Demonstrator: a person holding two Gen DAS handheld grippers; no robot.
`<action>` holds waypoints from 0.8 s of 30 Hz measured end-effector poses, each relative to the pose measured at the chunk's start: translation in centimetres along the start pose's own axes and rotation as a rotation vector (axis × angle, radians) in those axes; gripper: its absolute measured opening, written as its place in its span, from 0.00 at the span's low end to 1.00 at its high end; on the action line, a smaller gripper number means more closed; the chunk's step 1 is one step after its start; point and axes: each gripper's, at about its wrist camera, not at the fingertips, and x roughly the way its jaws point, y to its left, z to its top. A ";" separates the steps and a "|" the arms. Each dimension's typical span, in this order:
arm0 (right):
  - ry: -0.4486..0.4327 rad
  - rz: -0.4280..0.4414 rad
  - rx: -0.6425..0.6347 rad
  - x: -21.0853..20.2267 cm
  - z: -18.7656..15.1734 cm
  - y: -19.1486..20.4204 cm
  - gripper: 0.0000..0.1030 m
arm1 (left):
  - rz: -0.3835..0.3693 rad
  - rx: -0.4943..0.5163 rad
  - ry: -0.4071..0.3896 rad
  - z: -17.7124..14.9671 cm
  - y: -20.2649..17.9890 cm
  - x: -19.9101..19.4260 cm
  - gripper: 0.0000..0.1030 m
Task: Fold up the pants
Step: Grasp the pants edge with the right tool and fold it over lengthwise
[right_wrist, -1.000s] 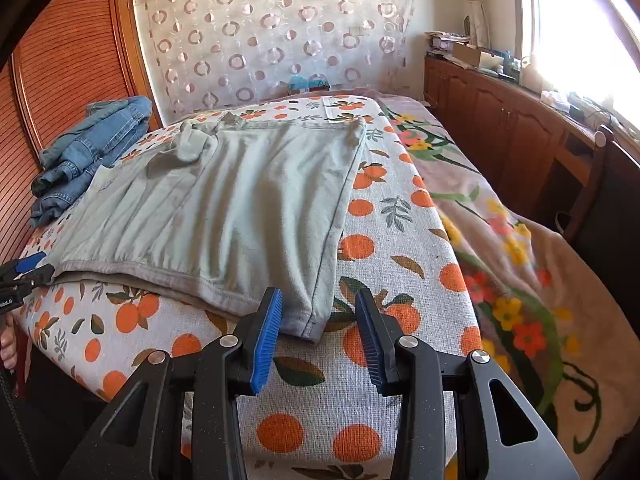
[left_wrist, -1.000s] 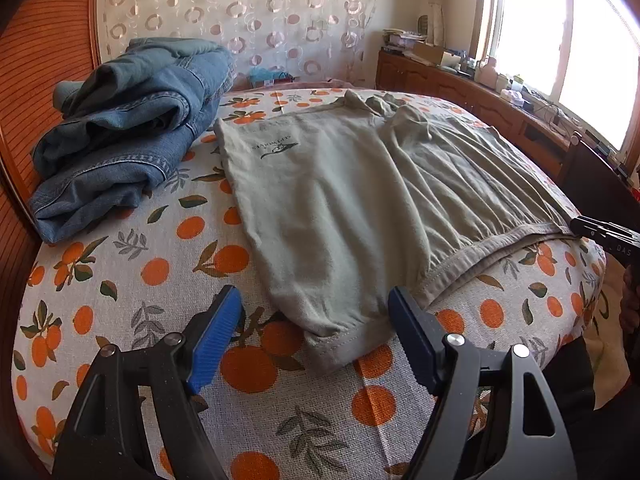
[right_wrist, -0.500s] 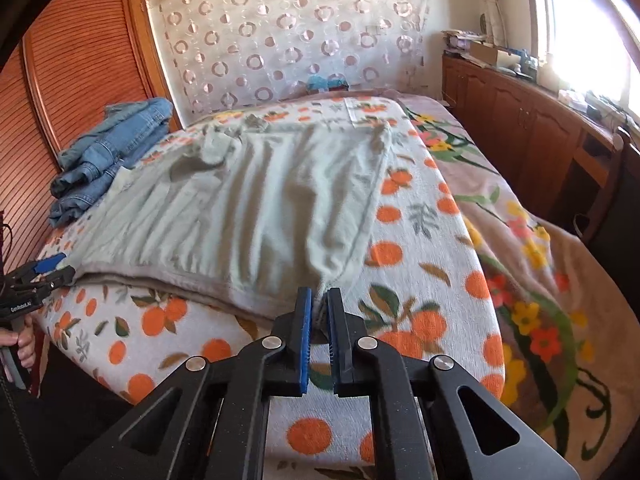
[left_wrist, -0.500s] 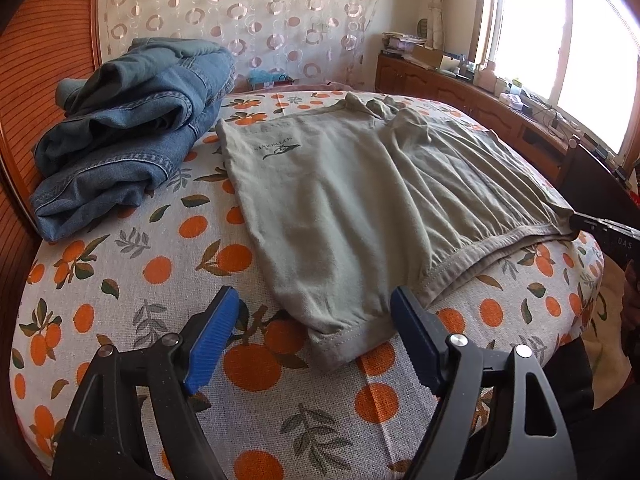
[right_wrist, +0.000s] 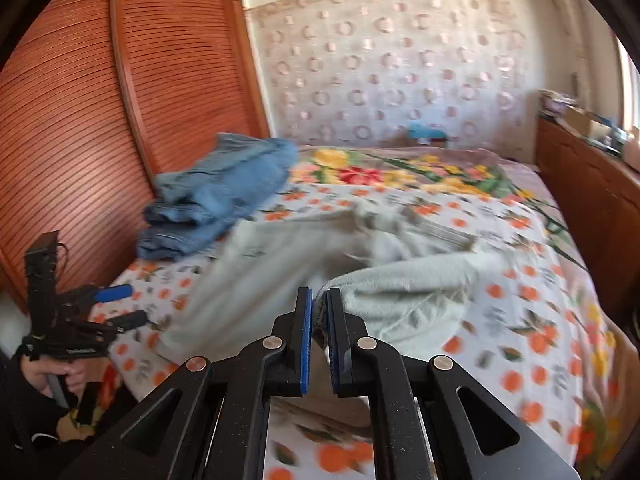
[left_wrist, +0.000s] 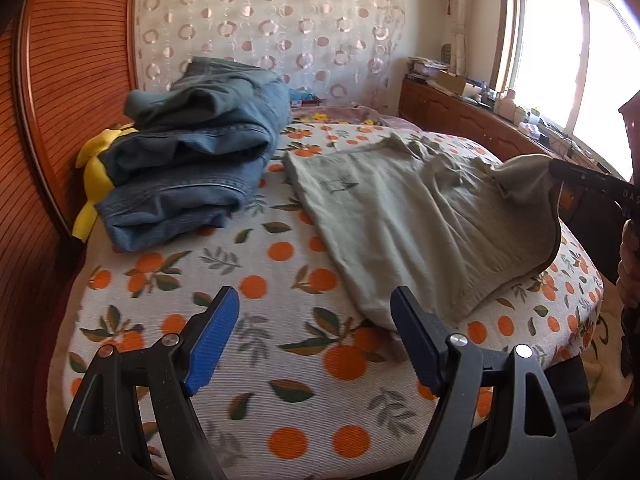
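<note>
Since a second ago, the right gripper [right_wrist: 319,312] has been closed on a corner of the grey-green pants [left_wrist: 400,220], and that corner has been lifted off the bed [left_wrist: 280,364]; earlier the pants lay flat and the fingers stood apart around the hem. In the left wrist view the raised corner is seen at 3 o'clock, draped from the right gripper's tip [left_wrist: 560,170], with the rest of the garment spread from centre toward 4 o'clock. The left gripper [left_wrist: 316,332] is held with its fingers wide and nothing between them, the near hem lying just beside the right-hand finger [left_wrist: 412,340].

The pants are of soft, matte knit with a small dark print near one edge. A stack of folded denim jeans [left_wrist: 192,168] is seen at 10 o'clock, thick-seamed, with something yellow [left_wrist: 92,184] beneath it. The bed is covered with a woven cloth printed with oranges and leaves. A slatted wooden panel [right_wrist: 80,120] stands at 9 o'clock, and a circle-patterned curtain [left_wrist: 272,40] at 12 o'clock.
</note>
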 end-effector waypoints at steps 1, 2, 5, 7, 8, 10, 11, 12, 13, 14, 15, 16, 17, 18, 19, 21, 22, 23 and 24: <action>-0.001 0.026 -0.013 0.6 0.4 1.0 0.07 | 0.007 -0.004 -0.002 0.0 0.3 -0.2 0.77; 0.000 0.055 -0.027 1.2 0.7 2.0 0.07 | 0.015 -0.011 -0.006 0.0 0.7 -0.3 0.77; 0.019 0.143 -0.060 3.1 1.4 4.8 0.07 | 0.032 -0.039 -0.014 0.1 2.0 -0.6 0.77; 0.034 0.183 -0.087 4.3 1.5 6.3 0.07 | 0.040 -0.057 -0.020 0.1 2.9 -0.8 0.77; 0.046 0.207 -0.097 4.9 1.4 7.1 0.07 | 0.044 -0.062 -0.021 0.0 3.1 -0.9 0.77; 0.070 0.242 -0.104 5.8 1.2 7.7 0.07 | 0.051 -0.069 -0.021 0.0 3.7 -1.0 0.77; 0.085 0.258 -0.107 6.3 0.9 8.1 0.07 | 0.055 -0.072 -0.020 0.0 3.9 -1.1 0.77; 0.099 0.266 -0.110 7.2 1.1 8.1 0.07 | 0.057 -0.075 -0.020 -0.1 4.0 -1.1 0.77; 0.115 0.275 -0.114 8.0 1.1 8.0 0.07 | 0.058 -0.080 -0.021 -0.1 4.3 -1.2 0.77; 0.138 0.288 -0.120 8.5 0.7 8.1 0.07 | 0.058 -0.084 -0.021 -0.2 4.5 -1.3 0.77; 0.157 0.291 -0.121 9.6 1.0 7.9 0.07 | 0.057 -0.086 -0.020 -0.3 4.5 -1.3 0.77; 0.175 0.288 -0.120 10.1 0.9 7.8 0.07 | 0.056 -0.086 -0.019 -0.2 4.5 -1.2 0.77; 0.192 0.282 -0.119 10.6 0.6 7.6 0.07 | 0.055 -0.085 -0.019 -0.3 4.4 -1.1 0.77; 0.205 0.271 -0.113 11.0 0.5 7.3 0.07 | 0.054 -0.085 -0.018 -0.3 4.4 -1.1 0.77; 0.212 0.260 -0.102 11.3 0.4 6.8 0.07 | 0.051 -0.083 -0.017 -0.3 4.3 -1.1 0.77; 0.216 0.243 -0.089 11.7 0.4 6.1 0.10 | 0.046 -0.079 -0.015 -0.3 4.0 -1.0 0.77; 0.212 0.238 -0.087 12.4 0.6 6.7 0.11 | 0.042 -0.076 -0.013 -0.3 3.8 -1.0 0.77; 0.208 0.233 -0.084 12.2 0.6 6.5 0.15 | 0.039 -0.074 -0.011 -0.4 3.6 -0.9 0.77; 0.202 0.226 -0.081 12.0 0.7 6.1 0.18 | 0.035 -0.071 -0.009 -0.4 3.4 -0.8 0.77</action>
